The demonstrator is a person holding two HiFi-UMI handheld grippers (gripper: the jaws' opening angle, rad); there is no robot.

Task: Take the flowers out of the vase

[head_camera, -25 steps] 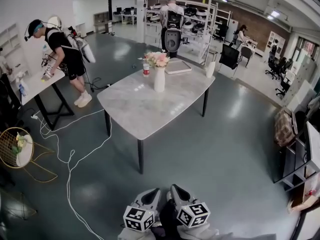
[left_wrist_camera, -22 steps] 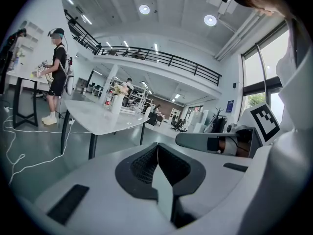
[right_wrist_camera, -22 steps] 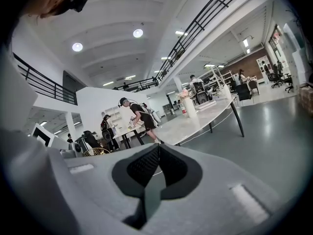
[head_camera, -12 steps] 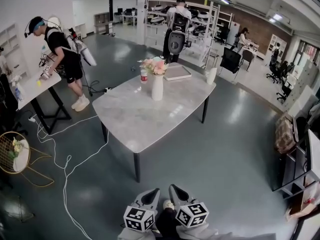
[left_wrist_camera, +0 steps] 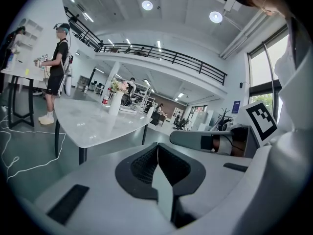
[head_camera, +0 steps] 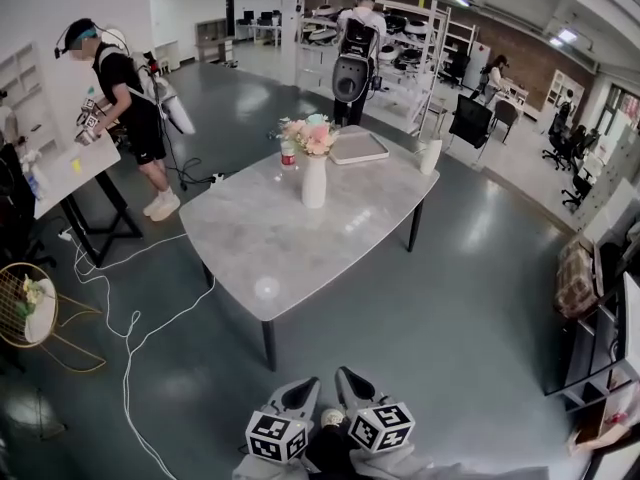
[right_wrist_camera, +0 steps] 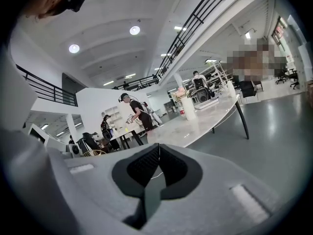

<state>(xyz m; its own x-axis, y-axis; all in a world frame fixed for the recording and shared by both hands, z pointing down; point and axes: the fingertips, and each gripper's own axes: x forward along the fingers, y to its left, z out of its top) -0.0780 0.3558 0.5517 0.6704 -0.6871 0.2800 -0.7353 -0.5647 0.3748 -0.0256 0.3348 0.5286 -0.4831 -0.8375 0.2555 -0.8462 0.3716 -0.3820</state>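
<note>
Open workshop floor, grey and glossy, with a marble-topped table (head_camera: 262, 253) ahead.

Left gripper (left_wrist_camera: 157, 150): jaws pressed together, nothing between them. Right gripper (right_wrist_camera: 159, 151): same, pads meeting, empty. Both are held low and side by side at the bottom of the head view, pointing toward the table and well apart from it.

Past the near edge and a stretch of bare top, the white vase (head_camera: 315, 180) stands upright toward the far side. The flowers (head_camera: 310, 135) sit in its mouth; stems probably run near vertical, though the view is too small to be sure. A small red-labelled bottle (head_camera: 289, 155) stands just beside the vase on its left, a flat tray (head_camera: 358, 147) behind it to the right.

Vase lies almost dead ahead of the pair, so neither gripper is clearly nearer.

Judgement: approach only, flowers not yet out. Jaws must open before the stems can be pinched and drawn straight up.
</note>
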